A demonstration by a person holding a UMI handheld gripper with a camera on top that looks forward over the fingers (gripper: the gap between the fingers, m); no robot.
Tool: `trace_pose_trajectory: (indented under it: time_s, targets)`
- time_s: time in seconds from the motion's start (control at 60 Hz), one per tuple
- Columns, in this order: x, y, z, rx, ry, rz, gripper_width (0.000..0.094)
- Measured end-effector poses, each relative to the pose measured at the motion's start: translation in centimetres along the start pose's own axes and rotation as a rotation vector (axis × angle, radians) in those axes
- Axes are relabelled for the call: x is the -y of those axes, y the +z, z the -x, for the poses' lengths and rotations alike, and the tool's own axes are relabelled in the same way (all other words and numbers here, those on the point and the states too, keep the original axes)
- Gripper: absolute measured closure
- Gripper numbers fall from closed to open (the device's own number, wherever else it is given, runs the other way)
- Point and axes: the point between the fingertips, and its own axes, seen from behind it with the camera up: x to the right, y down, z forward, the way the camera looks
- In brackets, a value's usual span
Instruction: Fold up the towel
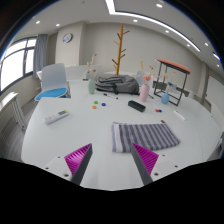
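Note:
A grey striped towel lies flat on the white round table, just ahead of my fingers and a little to the right, its near edge by the right finger's pad. My gripper hovers over the table's near side. Its two fingers with magenta pads stand wide apart with only bare table between them. It holds nothing.
On the table beyond the towel are a white remote, a black box, small coloured pieces, a pink bottle and a small shelf rack. A blue-seated chair stands at the left, a wooden coat stand behind.

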Motion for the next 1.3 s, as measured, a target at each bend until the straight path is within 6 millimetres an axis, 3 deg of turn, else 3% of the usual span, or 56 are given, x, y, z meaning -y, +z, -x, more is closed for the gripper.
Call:
trace_pose_trajectory:
  time_s: [0.15,0.333,0.467,0.567,0.617,0.65,0.7,0.733,0.767,0.833,0.95,1.033,1.117,1.183,1.3]
  targets:
    - [-0.3,7.0,-0.2,0.021,0.000,0.026,0.0087]
    - [-0.6,13.6,-0.4,0.036,-0.006,0.055,0.0091]
    - [-1.0,16.7,-0.4,0.040,-0.014,0.076,0.0108]
    - [-1.8,17.7,-0.4,0.049,-0.008,0.105,0.0156]
    - [-1.7,17.9,-0.4,0.048,0.000,0.094,0.0243]
    - [-1.7,18.0,-0.3,0.061,0.000,0.095,0.0363]
    - [-1.7,18.1,-0.8,0.046,-0.007,0.095,0.0693]
    - [-1.6,18.1,-2.4,-0.021,-0.024,0.092,0.0905]
    - [-1.8,18.1,-3.2,-0.066,-0.033,0.100,0.0899]
    - [-1.8,17.8,-2.5,-0.063,-0.054,0.118,0.0907]
    - [-1.5,16.1,1.9,0.048,0.054,0.193,0.0908]
    - [0.7,13.5,4.7,0.135,0.095,0.183,0.0908]
    - [4.5,10.9,6.4,0.223,0.162,0.150,0.0908]
    - [8.1,9.2,6.1,0.239,0.212,0.105,0.0909]
    - [12.0,7.7,2.0,0.212,0.314,0.046,0.0908]
